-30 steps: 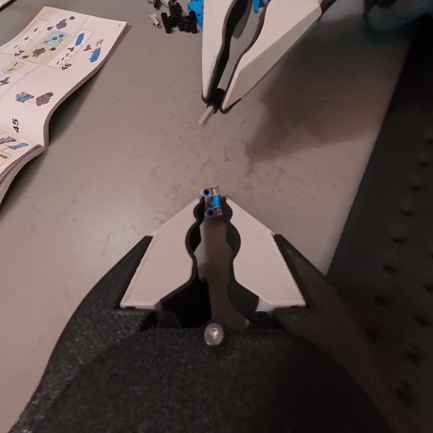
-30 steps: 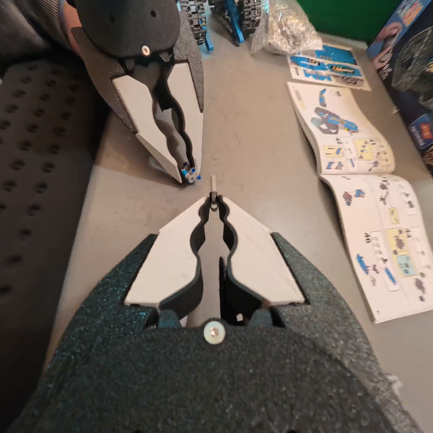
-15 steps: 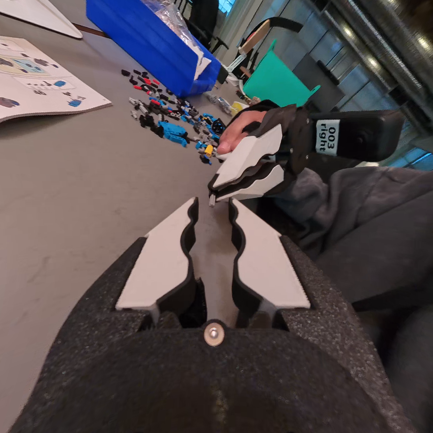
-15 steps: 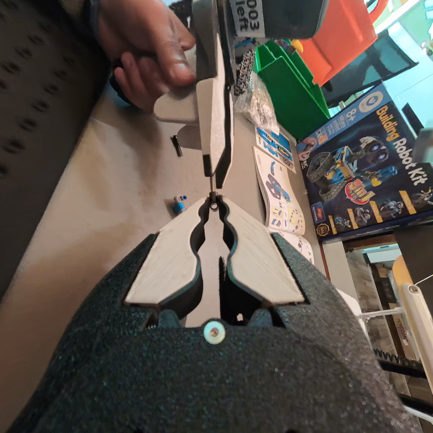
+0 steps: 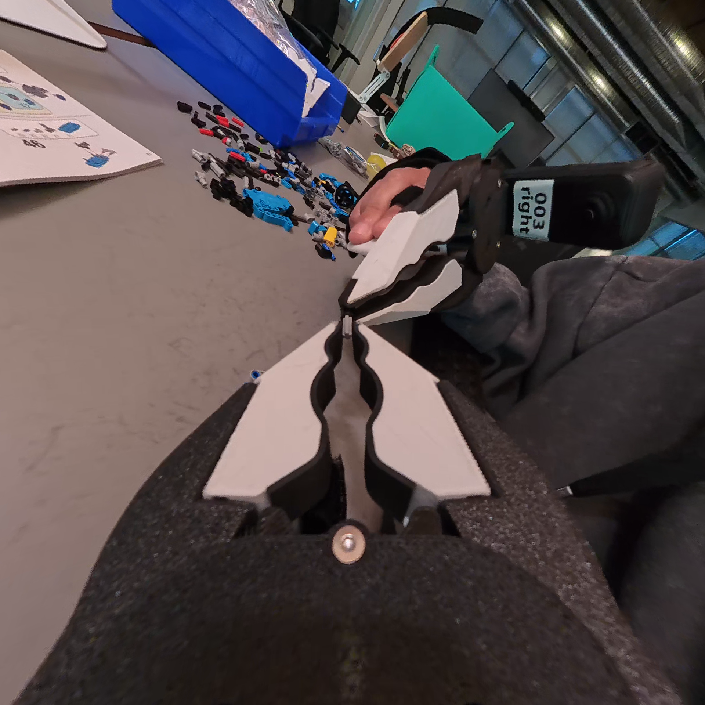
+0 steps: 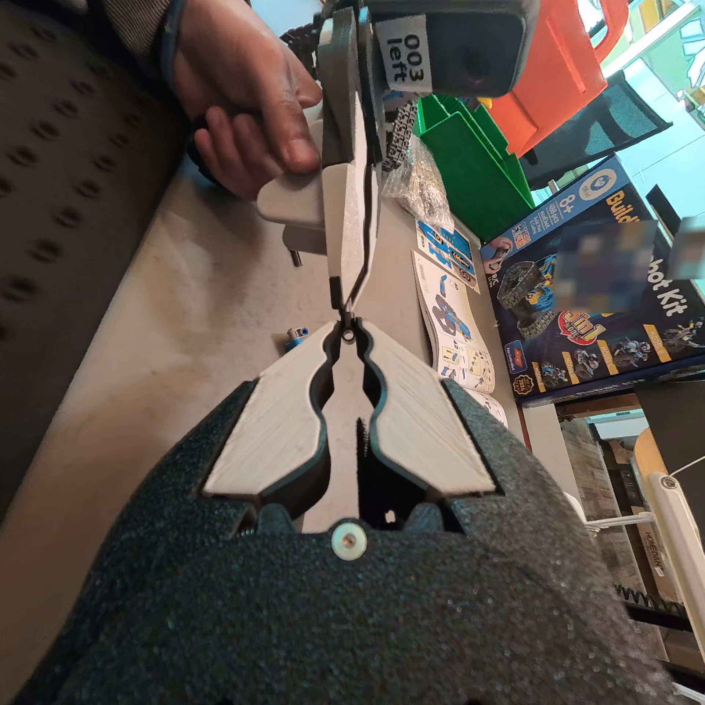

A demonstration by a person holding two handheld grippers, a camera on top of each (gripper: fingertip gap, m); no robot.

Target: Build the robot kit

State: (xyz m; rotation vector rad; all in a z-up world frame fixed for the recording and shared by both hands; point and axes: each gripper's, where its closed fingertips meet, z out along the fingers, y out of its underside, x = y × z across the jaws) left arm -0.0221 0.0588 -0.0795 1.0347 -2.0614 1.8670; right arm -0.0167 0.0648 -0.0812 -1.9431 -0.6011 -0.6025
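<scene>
A small grey plastic pin [image 5: 346, 327] is clamped by the left gripper [image 5: 346, 332] and the right gripper [image 6: 348, 335], above the scuffed grey bench [image 5: 114, 305]. Loose building pieces [image 5: 267, 183] lie before a blue plastic bin [image 5: 229, 65] at the far edge.

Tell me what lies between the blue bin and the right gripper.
Loose building parts, mostly black, blue and grey, lie scattered on the table between the blue bin and the right gripper, shown in the left wrist view.
</scene>
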